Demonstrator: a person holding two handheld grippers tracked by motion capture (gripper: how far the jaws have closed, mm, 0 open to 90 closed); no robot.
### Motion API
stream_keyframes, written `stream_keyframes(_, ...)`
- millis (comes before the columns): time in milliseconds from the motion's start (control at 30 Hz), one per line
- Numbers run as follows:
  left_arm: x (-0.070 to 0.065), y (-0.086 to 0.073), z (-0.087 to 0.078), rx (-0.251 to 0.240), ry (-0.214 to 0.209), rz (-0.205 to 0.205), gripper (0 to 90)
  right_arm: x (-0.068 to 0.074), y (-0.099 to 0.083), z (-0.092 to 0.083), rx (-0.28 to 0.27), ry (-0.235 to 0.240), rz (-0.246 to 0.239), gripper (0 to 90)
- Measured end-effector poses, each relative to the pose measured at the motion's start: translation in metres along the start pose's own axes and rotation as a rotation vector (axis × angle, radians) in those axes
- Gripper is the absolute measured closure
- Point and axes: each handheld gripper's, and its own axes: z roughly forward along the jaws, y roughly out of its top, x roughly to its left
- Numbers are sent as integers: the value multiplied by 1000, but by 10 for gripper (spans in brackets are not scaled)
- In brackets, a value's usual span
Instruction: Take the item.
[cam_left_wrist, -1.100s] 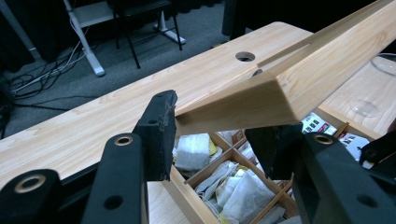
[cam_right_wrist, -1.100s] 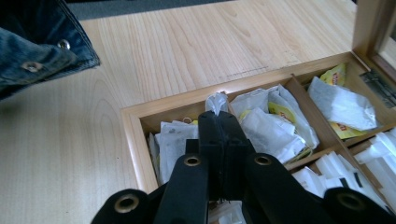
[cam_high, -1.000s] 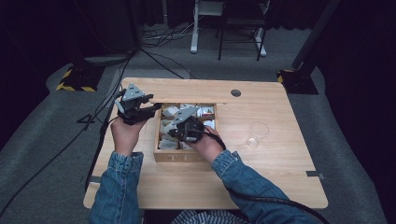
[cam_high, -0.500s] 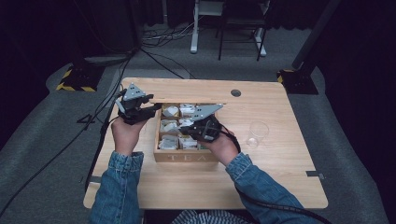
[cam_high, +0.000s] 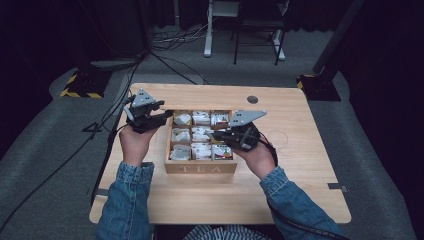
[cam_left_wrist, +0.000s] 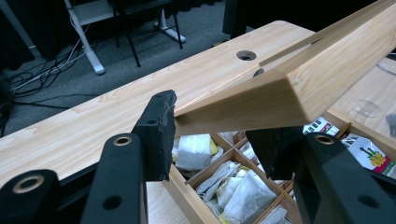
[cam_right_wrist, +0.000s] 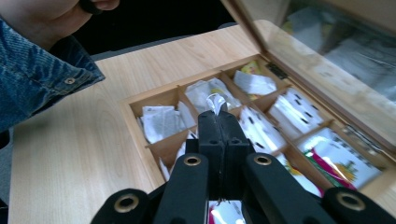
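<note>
Right gripper (cam_high: 226, 135) has shifted since the earlier frames: it was low over the middle compartments of the tea box (cam_high: 200, 168), now it sits further toward the box's right side & a bit higher, w/ the right hand (cam_high: 257, 157) drawn back off the box's near right corner. Left gripper (cam_high: 162, 118) hasn't budged. Right fingers are pinched tight together on a tea bag (cam_right_wrist: 215, 102); in the right gripper view a small pale, crinkly tip of it sticks out past the fingertips, held above the compartments, & the rest of the packet shows below the fingers at the frame's bottom edge. Right forearm in a denim sleeve (cam_high: 295, 205) comes in from the lower right, wrist bent so the gripper points left across the box. Left hand (cam_high: 135, 142) is raised at the box's far left corner, forearm roughly upright in the high view, gripper pointing right. Its fingers are narrow, clamped on the edge of the wooden lid (cam_left_wrist: 299, 88), which it holds propped open, tilted up over the compartments. Box rests on the table (cam_high: 300, 190) near the person, "TEA" on its front wall, compartments full of bagged tea. Lid's clear pane shows at the right gripper view's upper right.
</note>
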Motion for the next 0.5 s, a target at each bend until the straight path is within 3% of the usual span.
stream_keyframes(500, -1, 0, 1, 9, 2, 0, 528, -23, -15, -35, -17, -78, 46, 899)
